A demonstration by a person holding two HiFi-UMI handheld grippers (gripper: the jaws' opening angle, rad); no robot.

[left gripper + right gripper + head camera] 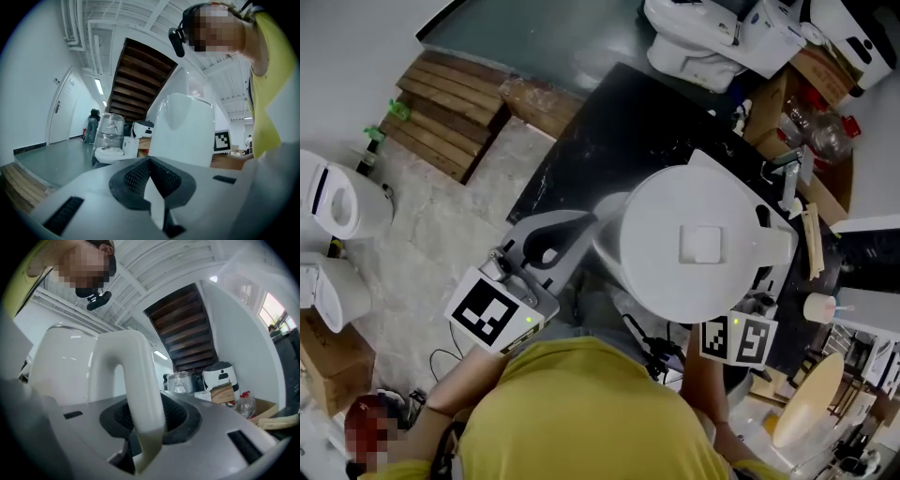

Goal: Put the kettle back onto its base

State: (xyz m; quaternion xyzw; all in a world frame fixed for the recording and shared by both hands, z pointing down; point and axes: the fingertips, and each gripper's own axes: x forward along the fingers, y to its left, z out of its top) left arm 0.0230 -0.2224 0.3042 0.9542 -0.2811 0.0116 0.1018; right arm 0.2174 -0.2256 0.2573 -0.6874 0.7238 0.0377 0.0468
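Hanging in the air over the black desk, the white kettle sits between the 2 grippers, close in front of the person's yellow shirt, lid up and roughly level. Right gripper: fingers clamped on the kettle's curved handle, which runs up between the dark pads; its marker cube shows at the kettle's near right edge. Left gripper: lies against the kettle's left side, marker cube near left. Its fingers are drawn close, the tips almost meeting, with a thin white wedge in the slit between them; whether they pinch any part of the kettle cannot be told, though the kettle's body rises just beyond them. Far side of the desk: white toilets. Far right: cardboard box with plastic bottles. Far left, on the floor: wooden pallet.
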